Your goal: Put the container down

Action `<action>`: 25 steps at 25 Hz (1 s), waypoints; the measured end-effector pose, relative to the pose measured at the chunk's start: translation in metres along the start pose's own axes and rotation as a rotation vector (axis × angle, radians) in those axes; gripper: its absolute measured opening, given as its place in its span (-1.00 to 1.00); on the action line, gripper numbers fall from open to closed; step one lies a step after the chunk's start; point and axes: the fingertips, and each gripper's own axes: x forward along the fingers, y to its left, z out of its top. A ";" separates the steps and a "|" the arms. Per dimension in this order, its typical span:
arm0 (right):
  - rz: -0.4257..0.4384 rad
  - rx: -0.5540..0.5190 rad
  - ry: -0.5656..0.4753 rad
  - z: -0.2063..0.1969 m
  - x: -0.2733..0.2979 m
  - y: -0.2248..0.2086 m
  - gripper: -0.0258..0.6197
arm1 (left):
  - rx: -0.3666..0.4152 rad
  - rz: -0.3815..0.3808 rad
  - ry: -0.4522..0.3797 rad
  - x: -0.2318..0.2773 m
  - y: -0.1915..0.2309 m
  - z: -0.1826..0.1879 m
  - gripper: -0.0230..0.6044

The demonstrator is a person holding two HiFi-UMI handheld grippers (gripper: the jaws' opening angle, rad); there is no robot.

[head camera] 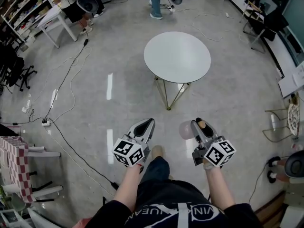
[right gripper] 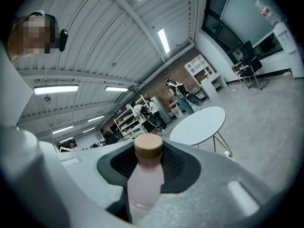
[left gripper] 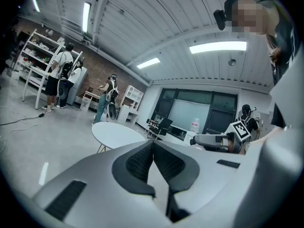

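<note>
Below the head camera, both forearms (head camera: pixel 127 183) reach forward, roughly level. On the grey plastic left gripper (head camera: pixel 148 123), ribbed black pads (left gripper: pixel 142 161) meet with nothing between them. Its own view shows the right gripper (head camera: pixel 196 124) clamping a pale pink translucent plastic bottle (right gripper: pixel 145 184) below its tan cap. Well beyond stands a round white table (head camera: pixel 177 56) on thin metal legs.
</note>
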 end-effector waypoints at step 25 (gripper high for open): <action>-0.073 0.030 -0.035 0.027 0.101 -0.046 -0.53 | -0.010 -0.081 0.039 0.085 0.094 0.030 -0.88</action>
